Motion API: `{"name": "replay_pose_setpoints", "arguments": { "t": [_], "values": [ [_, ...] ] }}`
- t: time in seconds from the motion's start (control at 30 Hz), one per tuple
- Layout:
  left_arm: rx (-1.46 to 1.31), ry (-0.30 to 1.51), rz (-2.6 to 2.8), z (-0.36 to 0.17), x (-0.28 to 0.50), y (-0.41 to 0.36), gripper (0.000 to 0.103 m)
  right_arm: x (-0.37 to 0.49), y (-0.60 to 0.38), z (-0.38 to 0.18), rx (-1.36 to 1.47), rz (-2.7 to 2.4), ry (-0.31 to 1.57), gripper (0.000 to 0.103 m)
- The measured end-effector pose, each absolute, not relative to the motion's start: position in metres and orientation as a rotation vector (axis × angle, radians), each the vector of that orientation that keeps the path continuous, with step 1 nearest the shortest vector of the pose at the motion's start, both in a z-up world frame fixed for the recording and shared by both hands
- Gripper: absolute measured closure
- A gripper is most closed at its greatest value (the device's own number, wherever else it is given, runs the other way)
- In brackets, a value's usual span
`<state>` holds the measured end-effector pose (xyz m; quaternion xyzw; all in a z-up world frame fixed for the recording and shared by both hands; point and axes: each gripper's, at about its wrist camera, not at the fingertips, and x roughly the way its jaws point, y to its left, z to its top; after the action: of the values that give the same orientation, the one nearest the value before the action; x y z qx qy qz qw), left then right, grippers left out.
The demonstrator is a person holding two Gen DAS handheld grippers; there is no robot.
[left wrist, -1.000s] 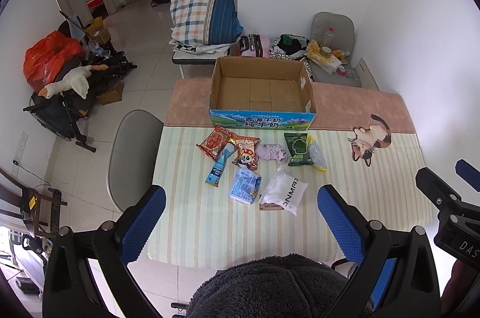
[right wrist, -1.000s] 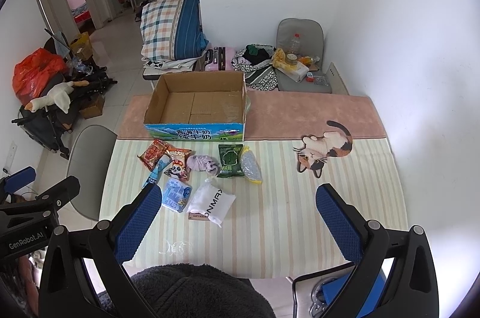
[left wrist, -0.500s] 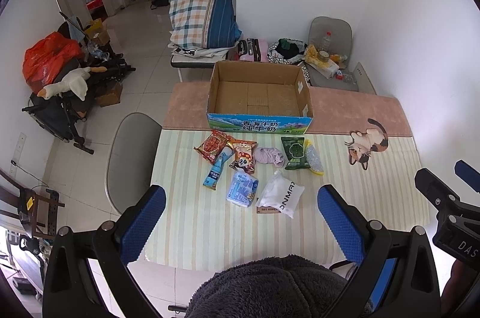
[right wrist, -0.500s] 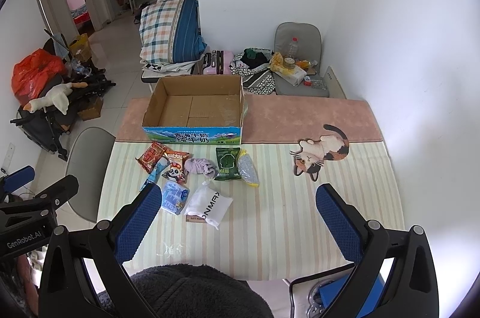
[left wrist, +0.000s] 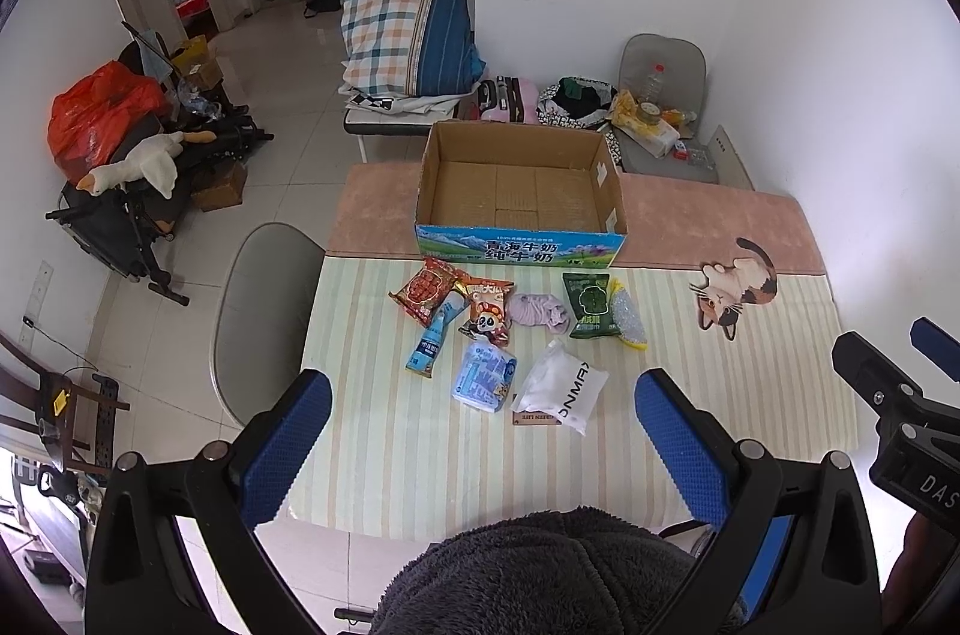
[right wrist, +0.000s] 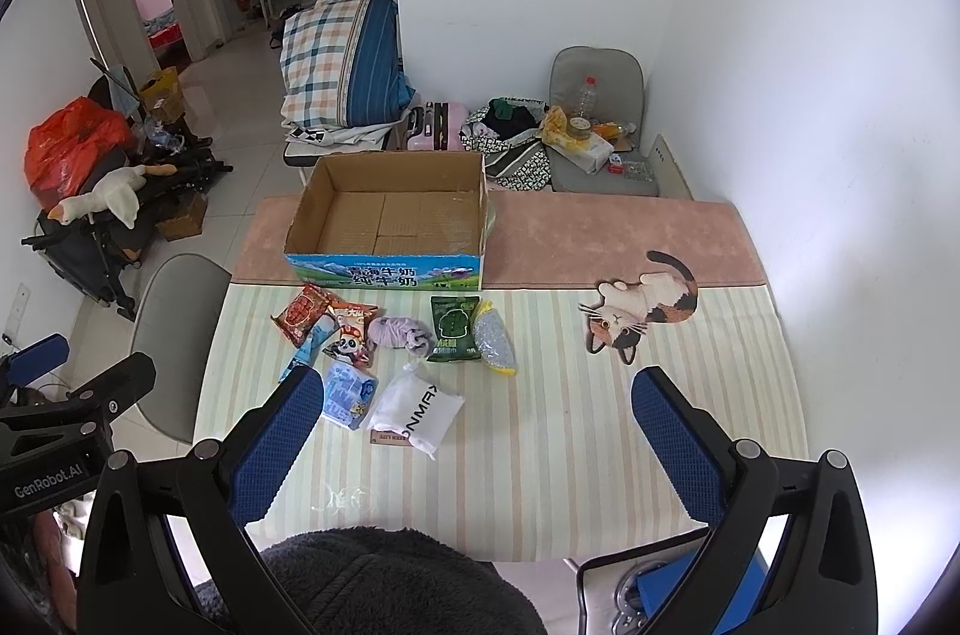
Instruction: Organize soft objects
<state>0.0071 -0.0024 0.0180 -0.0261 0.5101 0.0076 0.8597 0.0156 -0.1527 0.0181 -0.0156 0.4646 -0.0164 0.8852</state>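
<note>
My left gripper [left wrist: 483, 440] has black angular arms tipped with blue, dimpled pads [left wrist: 291, 446], and round silver screws sit on each arm. My right gripper [right wrist: 474, 440] is built the same way. At nine o'clock in the right wrist view the other unit's black body reads "GenRobot.AI" in white (partly cropped). A dark grey fleecy sleeve [right wrist: 384, 584] bulges at six o'clock.

Soft packets [left wrist: 507, 335] before empty box [left wrist: 519, 191]

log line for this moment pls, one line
phase: pre-grasp | left gripper: open, above table, holding nothing | right gripper: open, holding nothing | cardboard box: nothing inside | soft packets: loose on striped table
</note>
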Motion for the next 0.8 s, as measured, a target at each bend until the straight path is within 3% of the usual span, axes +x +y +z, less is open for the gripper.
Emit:
{"name": "replay_pose_setpoints", "arguments": {
  "t": [0.67, 0.8],
  "values": [
    [-0.063, 1.073, 0.014, 0.018, 0.008, -0.001, 0.000, 0.023, -0.158, 0.024, -0.033, -0.007, 0.966, 0.000],
    [-0.070, 1.103, 0.025, -0.003, 0.022, 0.003, 0.000, 0.040, -0.154, -0.002, -0.069, 0.023, 0.998, 0.000]
  ]
}}
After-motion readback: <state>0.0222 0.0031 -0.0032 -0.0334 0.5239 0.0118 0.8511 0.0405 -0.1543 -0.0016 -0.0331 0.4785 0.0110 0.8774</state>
